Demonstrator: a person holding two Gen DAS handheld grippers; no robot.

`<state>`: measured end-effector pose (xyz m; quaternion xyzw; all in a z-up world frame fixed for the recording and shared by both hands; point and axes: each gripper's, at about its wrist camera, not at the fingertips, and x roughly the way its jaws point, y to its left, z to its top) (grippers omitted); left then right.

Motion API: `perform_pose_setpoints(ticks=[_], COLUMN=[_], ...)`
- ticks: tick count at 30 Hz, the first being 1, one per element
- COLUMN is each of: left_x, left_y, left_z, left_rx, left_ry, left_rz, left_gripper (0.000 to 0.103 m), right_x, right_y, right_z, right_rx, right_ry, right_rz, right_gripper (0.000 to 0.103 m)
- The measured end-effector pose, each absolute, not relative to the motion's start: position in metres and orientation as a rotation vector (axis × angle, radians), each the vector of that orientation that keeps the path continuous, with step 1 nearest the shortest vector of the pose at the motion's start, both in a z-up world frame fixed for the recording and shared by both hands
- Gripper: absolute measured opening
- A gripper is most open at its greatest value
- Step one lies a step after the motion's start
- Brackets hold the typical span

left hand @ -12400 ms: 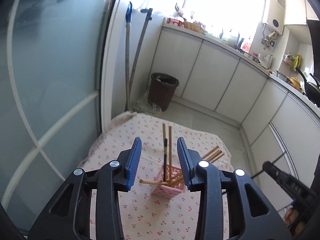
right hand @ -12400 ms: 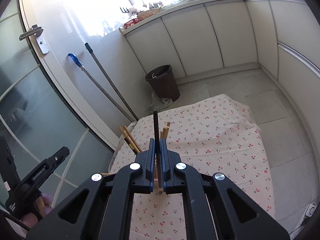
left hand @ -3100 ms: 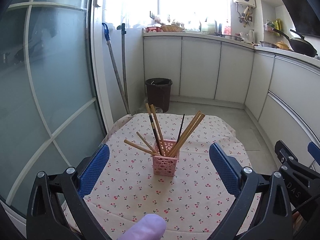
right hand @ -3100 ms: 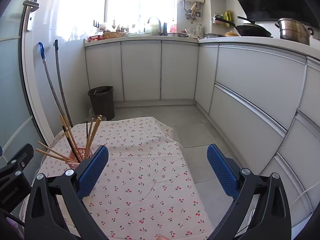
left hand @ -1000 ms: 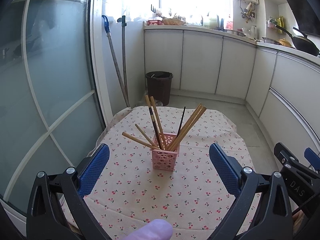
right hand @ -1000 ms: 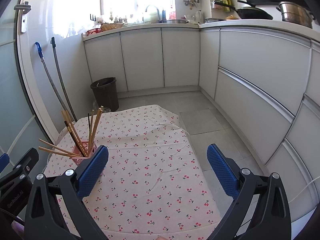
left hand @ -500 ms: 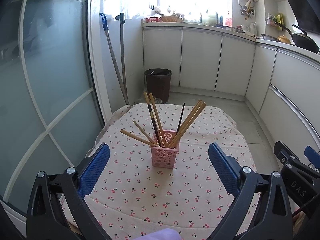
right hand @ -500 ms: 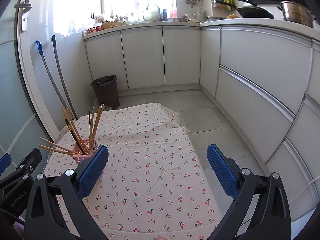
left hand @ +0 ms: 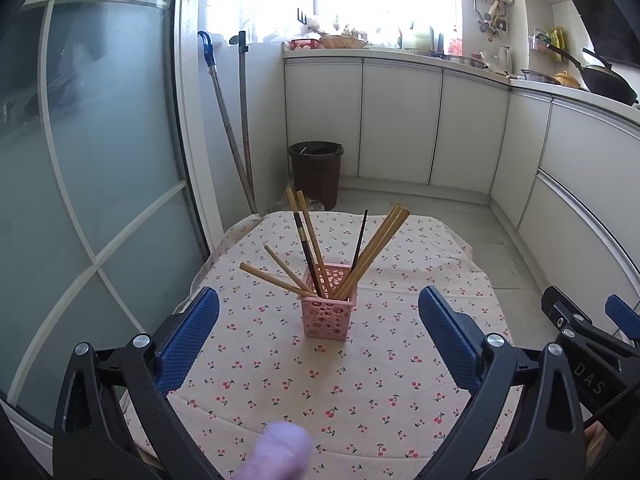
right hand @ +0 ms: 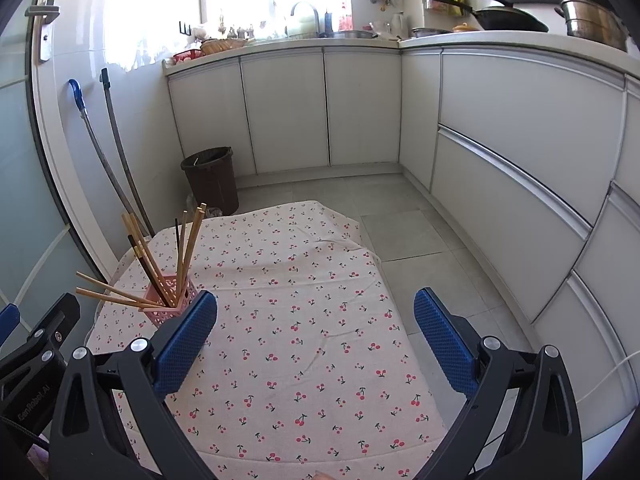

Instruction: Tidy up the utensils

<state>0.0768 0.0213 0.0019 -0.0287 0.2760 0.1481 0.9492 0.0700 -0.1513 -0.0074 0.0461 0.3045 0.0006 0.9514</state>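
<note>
A pink perforated holder stands upright on the cherry-print tablecloth, with several wooden and dark chopsticks fanned out of its top. My left gripper is wide open and empty, held back from the holder on the near side. In the right wrist view the holder sits at the left, just beyond the left blue pad. My right gripper is also wide open and empty above bare cloth. The right gripper's black frame shows at the left view's right edge.
A brown waste bin and two mop handles stand beyond the table by a glass door. White cabinets run along the back and right. A fingertip shows at the bottom of the left view.
Long ago my right gripper was shut on a dark chopstick above the holder; now it is open and the chopstick stands in the holder. Over the last second both views barely shifted.
</note>
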Motion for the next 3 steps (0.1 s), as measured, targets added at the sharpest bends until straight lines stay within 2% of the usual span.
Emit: perform_pose_setpoints(ticks=[3], left_x=[0.0776], left_y=[0.0226], left_z=[0.0005], left_rx=[-0.058], left_ry=[0.567], left_rz=[0.305], left_gripper=[0.096], right_x=[0.0697], right_y=[-0.1509], right_z=[-0.0076], right_rx=[0.093], right_ry=[0.619], right_rz=[0.003], right_gripper=[0.096])
